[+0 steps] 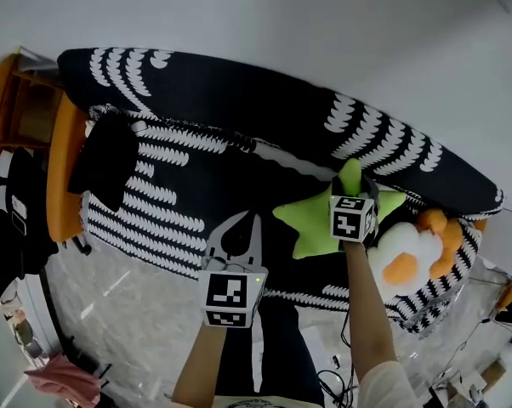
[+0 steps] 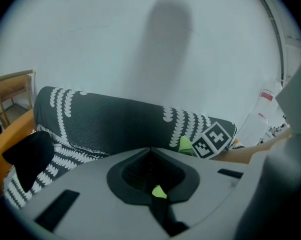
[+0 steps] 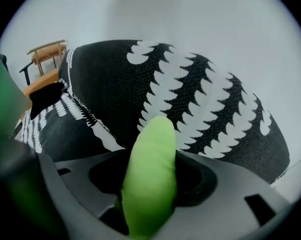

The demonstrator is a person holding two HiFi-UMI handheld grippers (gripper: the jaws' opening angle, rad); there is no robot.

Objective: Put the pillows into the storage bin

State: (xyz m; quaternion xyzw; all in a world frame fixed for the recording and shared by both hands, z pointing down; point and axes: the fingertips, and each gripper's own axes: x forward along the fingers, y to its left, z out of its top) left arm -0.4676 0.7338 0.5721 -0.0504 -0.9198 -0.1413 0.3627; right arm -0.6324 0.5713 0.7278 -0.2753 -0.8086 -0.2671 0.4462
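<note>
Pillows, three of them, lie on the seat of a sofa (image 1: 239,100) covered in black fabric with rows of white scallop marks. A green star pillow (image 1: 311,223) sits toward the right end of the seat, close under the backrest, with one point standing upright. Your right gripper (image 1: 351,184) comes down on that upright point from above and is clamped on it. In the right gripper view, the soft green point fills the gap between the two grey jaws and rises past their tips in front of the patterned backrest.

A white pillow with orange patches, shaped like a fried egg (image 1: 405,249), lies at the right end of the seat, touching the star pillow's right side. A plain black pillow (image 1: 107,155) rests at the seat's left end, well apart from the other two, against an orange edge at that end of the sofa.

Your left gripper (image 1: 239,223) hangs over the front edge of the seat, near the middle, left of the star pillow and not touching it. Its jaws are pressed together with nothing between them, and it points at the backrest.

A wooden chair (image 2: 13,91) stands beyond the sofa's left end, and a pale wall rises behind the backrest.
</note>
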